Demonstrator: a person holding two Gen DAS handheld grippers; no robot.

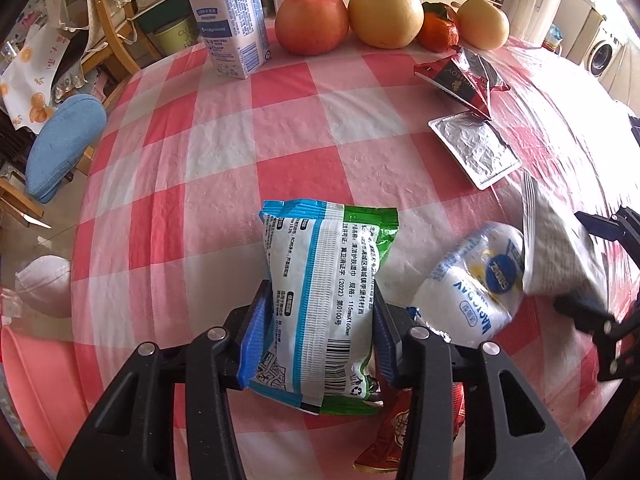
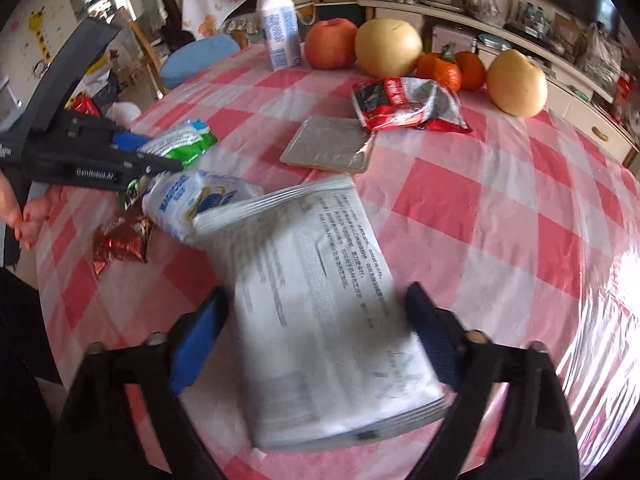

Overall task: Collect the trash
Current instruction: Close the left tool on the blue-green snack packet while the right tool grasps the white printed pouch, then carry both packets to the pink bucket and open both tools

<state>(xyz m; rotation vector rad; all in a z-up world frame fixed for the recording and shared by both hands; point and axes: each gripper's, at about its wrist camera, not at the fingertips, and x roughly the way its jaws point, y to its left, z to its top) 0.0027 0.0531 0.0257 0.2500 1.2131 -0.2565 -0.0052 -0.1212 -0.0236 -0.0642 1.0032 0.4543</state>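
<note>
Trash is in both of your tools right now, and both grabs could slip. Your left gripper [image 1: 320,340] squeezes the green and blue packet [image 1: 324,304] by its lower part, with the blue pads pressed on its two sides, just over the checked tablecloth [image 1: 280,128]. Most of the packet sticks out past the pads, so a fast swing could make the smooth wrapper slide out. Your right gripper [image 2: 316,344] has the big white pouch [image 2: 324,320] between its jaws, but the picture is blurry, so you cannot tell if the pads press on it. If they do not, it may drop. The pouch's far end reaches the white and blue wrapper [image 2: 192,204], so a quick pull may knock that and the red foil scrap [image 2: 120,244] toward the table's edge.
</note>
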